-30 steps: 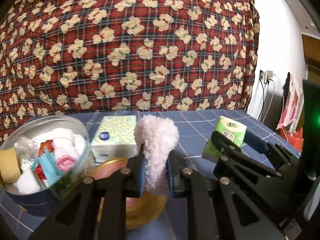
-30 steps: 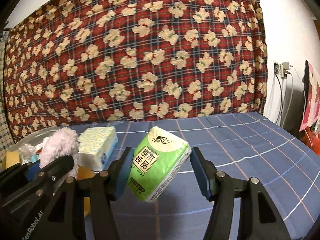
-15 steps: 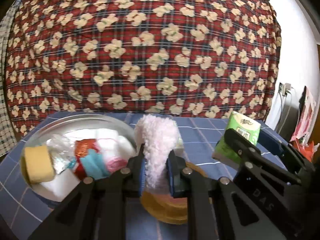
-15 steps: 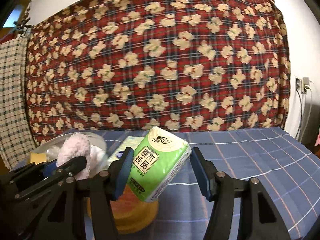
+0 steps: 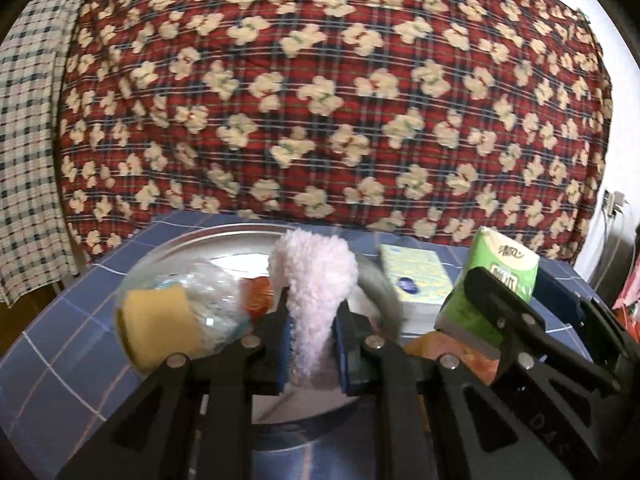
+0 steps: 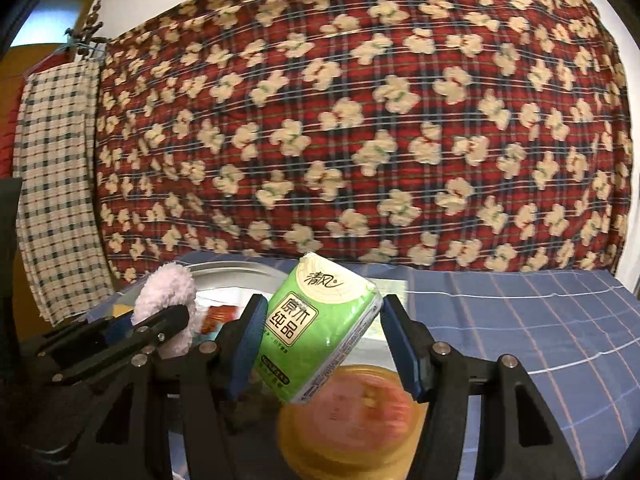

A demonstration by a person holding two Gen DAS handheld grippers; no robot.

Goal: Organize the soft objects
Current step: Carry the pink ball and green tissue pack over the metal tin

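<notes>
Red plaid quilt with cream flower print [image 5: 340,92] fills the background, draped behind the table. A cream-and-green checked cloth [image 5: 28,160] hangs at its left edge.

Table, covered in blue grid-lined fabric [image 6: 520,320], carries everything else.

Round silver metal tub [image 5: 224,240] sits on the table directly ahead of the left hand-held gripper. Inside it: a yellow foam sponge block [image 5: 158,326] at the near left wall, crinkled clear plastic wrap [image 5: 208,296] beside it, something orange-red further in, partly hidden.

Round amber-yellow lid or dish with a reddish centre [image 6: 352,420] lies below the right hand-held gripper; blurred, details unclear.

Flat tissue pack, pale yellow-green print with a dark blue oval mark [image 5: 414,280], lies on the table just right of the tub. Print too small to read.

Green-and-white plastic-wrapped tissue pack [image 6: 316,328] is pinched between the blue pads of the right hand-held gripper [image 6: 320,344], off the table. Long axis tilted, top leaning right and away. Label reads "清风" on the cream top and "原木纯品" in a green box.

Fluffy pale pink plush piece [image 5: 312,292] is clamped in the left hand-held gripper [image 5: 312,344], jaws pressed nearly together on its lower part. It stands upright, rounded end up, above the tub's near rim, and blocks the view of the tub's middle.
</notes>
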